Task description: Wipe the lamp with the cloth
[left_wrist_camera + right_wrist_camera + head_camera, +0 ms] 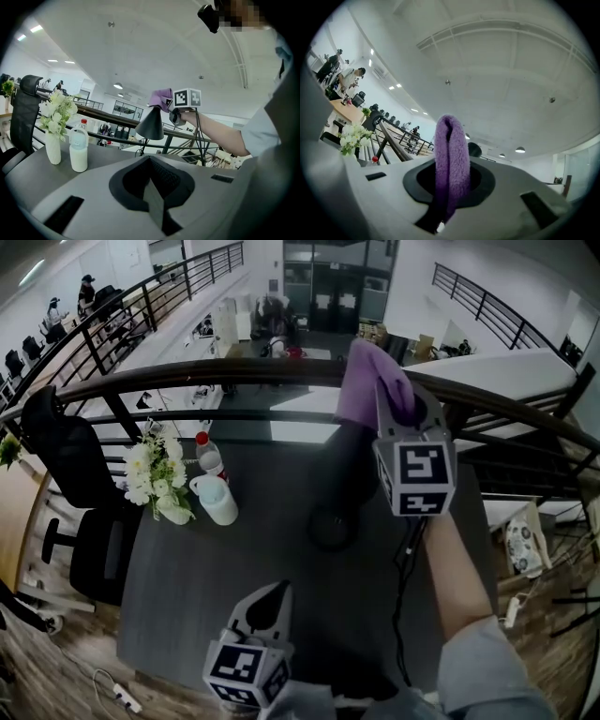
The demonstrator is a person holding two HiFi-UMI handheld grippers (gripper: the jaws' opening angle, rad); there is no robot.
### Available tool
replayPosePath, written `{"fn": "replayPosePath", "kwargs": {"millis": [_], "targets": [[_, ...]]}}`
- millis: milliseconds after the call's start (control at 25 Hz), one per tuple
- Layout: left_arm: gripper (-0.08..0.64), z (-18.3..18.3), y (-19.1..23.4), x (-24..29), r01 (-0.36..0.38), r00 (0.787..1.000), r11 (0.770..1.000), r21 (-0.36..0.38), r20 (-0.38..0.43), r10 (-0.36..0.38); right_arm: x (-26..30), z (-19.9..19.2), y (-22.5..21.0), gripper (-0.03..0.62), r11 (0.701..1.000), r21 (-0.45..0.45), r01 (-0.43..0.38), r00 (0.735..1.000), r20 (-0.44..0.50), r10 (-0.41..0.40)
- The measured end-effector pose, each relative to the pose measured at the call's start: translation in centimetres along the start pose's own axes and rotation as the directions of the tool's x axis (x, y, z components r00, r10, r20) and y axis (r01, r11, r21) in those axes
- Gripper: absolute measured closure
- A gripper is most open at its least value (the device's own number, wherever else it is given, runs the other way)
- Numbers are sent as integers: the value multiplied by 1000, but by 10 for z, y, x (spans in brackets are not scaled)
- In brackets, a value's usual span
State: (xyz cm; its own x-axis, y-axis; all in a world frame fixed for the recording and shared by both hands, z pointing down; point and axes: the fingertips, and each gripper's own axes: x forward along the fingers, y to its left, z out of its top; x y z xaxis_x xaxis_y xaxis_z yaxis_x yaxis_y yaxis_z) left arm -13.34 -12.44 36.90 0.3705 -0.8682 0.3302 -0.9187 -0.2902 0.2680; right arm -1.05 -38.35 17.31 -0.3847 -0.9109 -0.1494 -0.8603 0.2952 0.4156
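Observation:
A black desk lamp stands mid-table, with its round base [333, 526] on the dark table [216, 587] and its cone shade [151, 124] raised. My right gripper [392, 399] is shut on a folded purple cloth [367, 379], held at the top of the shade. In the right gripper view the cloth [450, 159] stands pinched between the jaws, with a dark rounded part of the lamp [475, 149] just behind it. My left gripper [272, 598] hovers low over the near table edge, jaws together and nothing in them, well short of the lamp.
A white vase of white flowers [155, 479] and a red-capped bottle of white liquid [214, 486] stand at the table's left. A black office chair [80, 474] is beside that edge. A dark railing [234, 376] runs behind the table. A black cable [405, 587] trails down the right side.

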Motion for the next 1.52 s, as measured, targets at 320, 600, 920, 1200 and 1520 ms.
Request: {"fn": "replayPosePath", "kwargs": {"millis": [320, 600, 920, 1200, 1520], "targets": [[548, 1, -6, 2, 11, 1000, 1000, 2, -15, -11, -1, 1, -28, 540, 996, 65, 68, 997, 25, -70], [548, 0, -14, 2, 15, 999, 1000, 13, -50, -14, -9, -15, -44, 540, 984, 129, 125, 992, 6, -127], [548, -4, -16, 4, 22, 997, 1000, 20, -79, -20, -17, -55, -43, 540, 975, 181, 126, 990, -78, -113], [548, -6, -17, 8, 33, 996, 999, 25, -85, -31, -9, -98, -20, 540, 980, 197, 40, 984, -176, -5], [548, -9, -15, 14, 37, 996, 999, 8, -81, -36, -18, -137, 7, 541, 970, 242, -19, 964, -251, 82]]}}
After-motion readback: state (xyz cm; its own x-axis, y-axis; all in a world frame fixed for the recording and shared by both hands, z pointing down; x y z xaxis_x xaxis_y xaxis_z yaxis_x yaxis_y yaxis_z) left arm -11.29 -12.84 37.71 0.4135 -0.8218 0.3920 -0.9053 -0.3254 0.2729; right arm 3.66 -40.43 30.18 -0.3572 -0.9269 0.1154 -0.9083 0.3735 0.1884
